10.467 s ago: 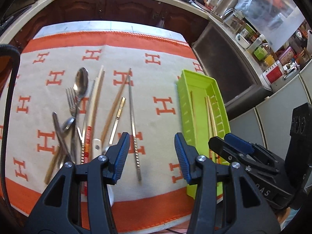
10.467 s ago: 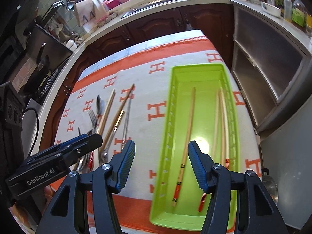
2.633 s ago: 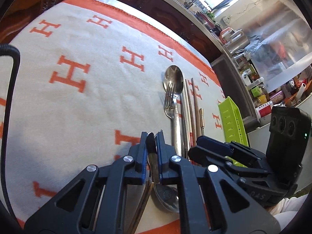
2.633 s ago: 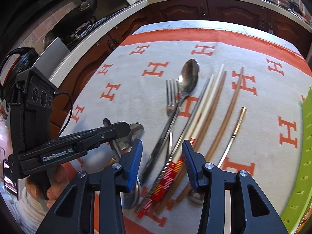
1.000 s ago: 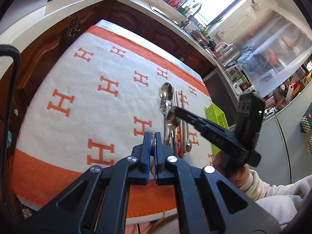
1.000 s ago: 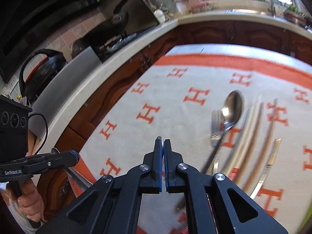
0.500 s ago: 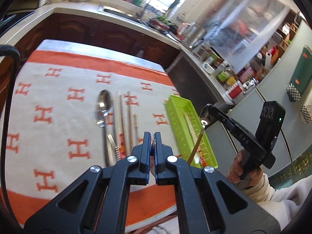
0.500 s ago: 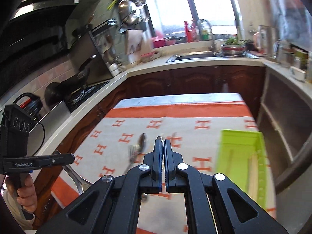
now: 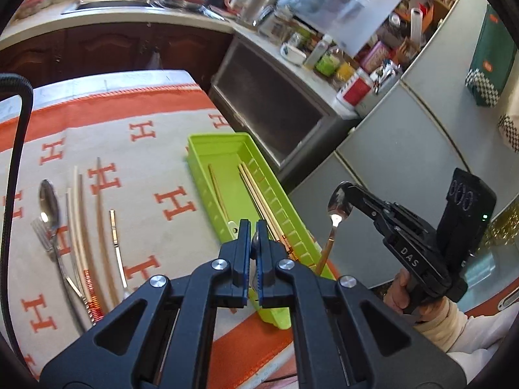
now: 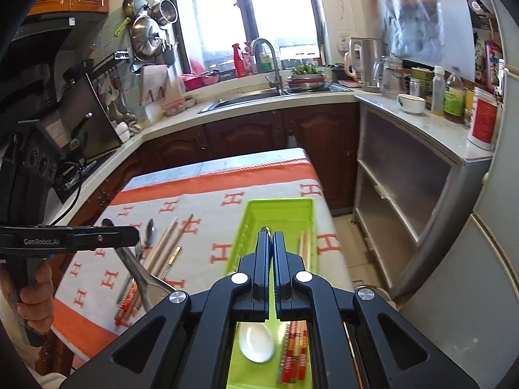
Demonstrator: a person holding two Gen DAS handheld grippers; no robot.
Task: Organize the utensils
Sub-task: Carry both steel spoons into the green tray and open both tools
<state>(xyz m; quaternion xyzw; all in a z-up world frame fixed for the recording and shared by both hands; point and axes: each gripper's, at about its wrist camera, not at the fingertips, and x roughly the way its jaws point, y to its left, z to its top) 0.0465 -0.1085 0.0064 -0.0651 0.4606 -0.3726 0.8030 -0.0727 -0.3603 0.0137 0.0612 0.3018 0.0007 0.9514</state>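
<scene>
Both spoons lifted; "GenRobot.AI" gripper (image 10: 129, 236).

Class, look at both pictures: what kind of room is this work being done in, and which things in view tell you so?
A home kitchen, most likely. A sink with a tall tap sits under the window, steel pots hang on the wall, and a kettle and bottles stand on the counter.

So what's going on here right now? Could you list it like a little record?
left gripper: shut on a metal utensil
right gripper: shut on a gold-handled spoon, gripped at the bowl
green tray: holds chopsticks and a white spoon
cloth: bears a large spoon, a fork, loose chopsticks
</scene>
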